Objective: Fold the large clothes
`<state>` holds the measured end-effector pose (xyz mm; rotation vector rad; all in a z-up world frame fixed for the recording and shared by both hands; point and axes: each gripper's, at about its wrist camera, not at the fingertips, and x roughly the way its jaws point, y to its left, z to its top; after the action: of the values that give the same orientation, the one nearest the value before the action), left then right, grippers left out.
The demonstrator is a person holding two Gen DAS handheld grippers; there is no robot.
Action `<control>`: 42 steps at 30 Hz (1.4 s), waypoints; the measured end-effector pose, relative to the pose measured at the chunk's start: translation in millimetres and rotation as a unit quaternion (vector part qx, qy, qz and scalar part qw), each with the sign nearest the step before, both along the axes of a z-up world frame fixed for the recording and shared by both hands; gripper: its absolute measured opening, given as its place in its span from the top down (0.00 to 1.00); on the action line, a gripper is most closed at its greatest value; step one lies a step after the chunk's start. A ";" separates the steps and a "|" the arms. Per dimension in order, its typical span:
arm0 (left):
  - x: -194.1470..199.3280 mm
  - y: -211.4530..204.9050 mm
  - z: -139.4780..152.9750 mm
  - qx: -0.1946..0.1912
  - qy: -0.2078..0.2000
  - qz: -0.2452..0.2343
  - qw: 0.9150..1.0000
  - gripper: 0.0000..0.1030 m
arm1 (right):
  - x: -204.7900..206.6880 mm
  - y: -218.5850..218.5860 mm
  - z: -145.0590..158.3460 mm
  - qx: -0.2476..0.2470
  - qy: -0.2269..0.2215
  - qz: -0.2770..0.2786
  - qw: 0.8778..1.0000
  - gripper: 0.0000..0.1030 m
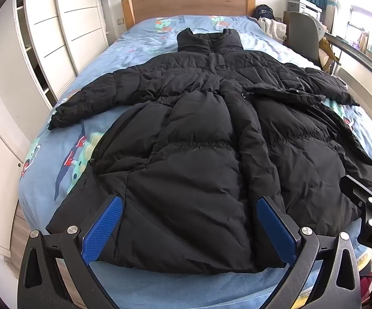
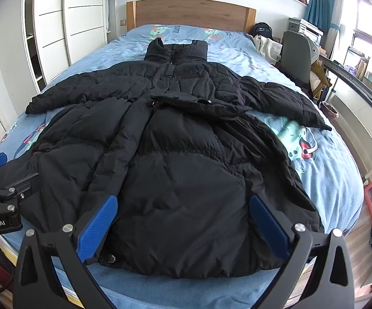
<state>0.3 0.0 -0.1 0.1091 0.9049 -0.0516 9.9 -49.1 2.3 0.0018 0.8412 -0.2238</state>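
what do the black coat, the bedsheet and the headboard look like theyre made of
Black coat: apparently a matte synthetic shell over puffy filling, going by the quilted stitch lines and soft creases. Bedsheet: likely woven cotton or similar, matte, wrinkled, with printed cartoon figures. Headboard: wood or wood-look laminate, with visible grain and a smooth finish.

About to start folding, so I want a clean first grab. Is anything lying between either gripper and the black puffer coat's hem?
Nothing visible. The black puffer coat lies spread flat on the blue printed bedsheet, with both the left gripper and right gripper open above its hem and no other item between.
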 end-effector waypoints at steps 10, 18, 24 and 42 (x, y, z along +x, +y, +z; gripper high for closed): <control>-3.3 1.4 -1.4 -0.006 -0.001 0.001 1.000 0.00 | -0.2 -0.2 -0.5 -0.001 -0.001 -0.001 1.000 0.00; -2.5 0.5 -5.5 -0.005 0.000 -0.002 1.000 0.00 | -0.7 -3.0 -1.7 -0.001 -0.001 -0.001 1.000 0.00; -0.4 2.1 -6.2 -0.006 0.002 -0.001 1.000 0.00 | -2.3 -3.4 -0.4 0.000 0.000 -0.001 1.000 0.00; -0.9 -1.3 -3.2 -0.003 0.002 0.000 1.000 0.00 | -1.1 -3.0 -2.0 -0.002 0.002 -0.005 1.000 0.00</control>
<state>-0.6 -1.3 -3.3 0.1040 0.9087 -0.0538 8.8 -52.1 0.3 0.0018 0.8456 -0.2352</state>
